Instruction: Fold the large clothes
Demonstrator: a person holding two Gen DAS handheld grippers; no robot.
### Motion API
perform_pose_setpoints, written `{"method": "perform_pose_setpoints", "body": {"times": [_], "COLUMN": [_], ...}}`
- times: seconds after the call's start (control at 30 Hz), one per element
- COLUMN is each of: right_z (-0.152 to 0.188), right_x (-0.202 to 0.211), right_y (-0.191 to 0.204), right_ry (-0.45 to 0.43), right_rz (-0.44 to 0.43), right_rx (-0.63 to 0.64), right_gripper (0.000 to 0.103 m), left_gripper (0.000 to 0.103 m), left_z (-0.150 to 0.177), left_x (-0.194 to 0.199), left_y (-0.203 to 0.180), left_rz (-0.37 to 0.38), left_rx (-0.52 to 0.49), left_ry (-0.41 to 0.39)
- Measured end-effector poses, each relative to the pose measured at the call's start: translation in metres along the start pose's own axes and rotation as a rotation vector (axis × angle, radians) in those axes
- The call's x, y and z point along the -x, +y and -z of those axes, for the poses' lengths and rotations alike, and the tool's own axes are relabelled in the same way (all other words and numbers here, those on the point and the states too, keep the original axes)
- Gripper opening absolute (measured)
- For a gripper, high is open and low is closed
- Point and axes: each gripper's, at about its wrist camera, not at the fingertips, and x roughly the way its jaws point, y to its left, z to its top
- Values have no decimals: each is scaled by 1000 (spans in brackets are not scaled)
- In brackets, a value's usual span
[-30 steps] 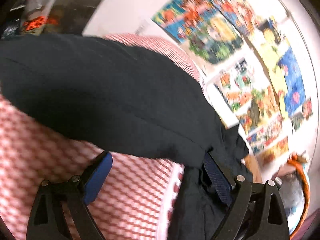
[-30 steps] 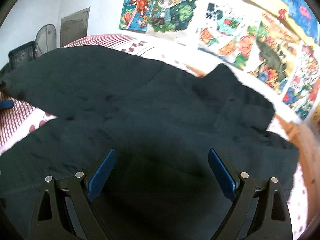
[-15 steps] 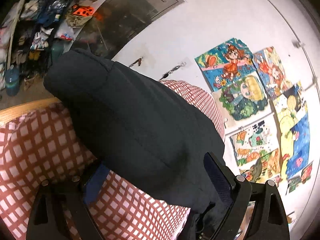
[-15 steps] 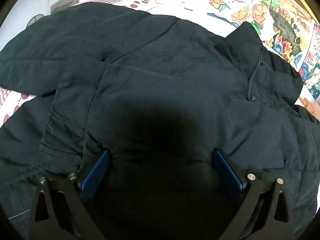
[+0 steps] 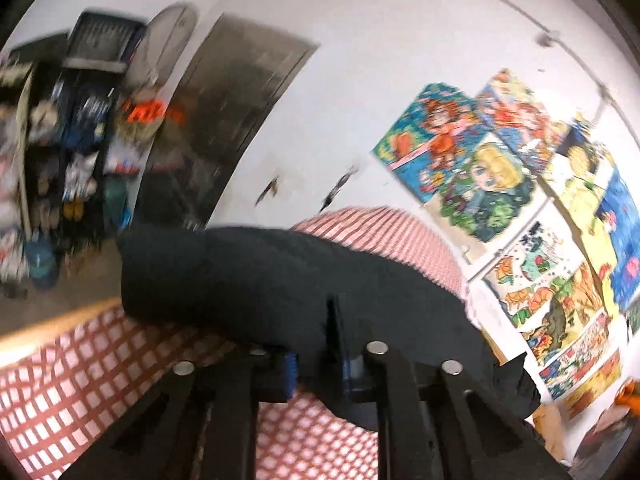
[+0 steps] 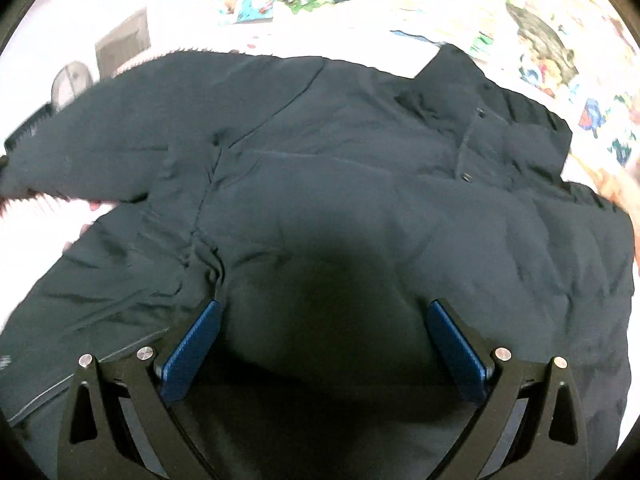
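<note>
The left gripper (image 5: 316, 364), low centre, is clamped on the dark jacket's sleeve (image 5: 256, 280). The right gripper (image 6: 324, 344) hovers wide open over the jacket (image 6: 360, 200), holding nothing. No readable writing.

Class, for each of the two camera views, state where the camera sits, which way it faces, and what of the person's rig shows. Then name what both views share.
Left wrist: rides the left tongs, facing along the checked bedspread toward the poster wall; its fingers pinch the dark jacket.
Right wrist: rides the right tongs, looking down on the jacket; jaws spread wide.
Shared: jacket, posters.
</note>
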Motion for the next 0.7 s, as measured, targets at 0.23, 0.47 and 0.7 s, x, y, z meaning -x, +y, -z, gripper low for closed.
{"method": "perform_pose_setpoints", "body": {"times": [0.23,0.47,0.7], "right_z": [30,44,57], "right_x": [29,40,58], "right_y": [-53,-86,-111], "right_ry": [17,9,-5], "right_rz": [-39,4,41], "right_rx": [-175,-222,-260], "right_gripper": [101,101,101], "left_gripper": [9,9,9], "left_z": [-11,13,87], "left_x": [32,58,58], "left_y": [-87,-186,-257], "left_rz": [171,445,688], "left_rx": [-254,-512,-706], "left_ry": [-111,-68,142]}}
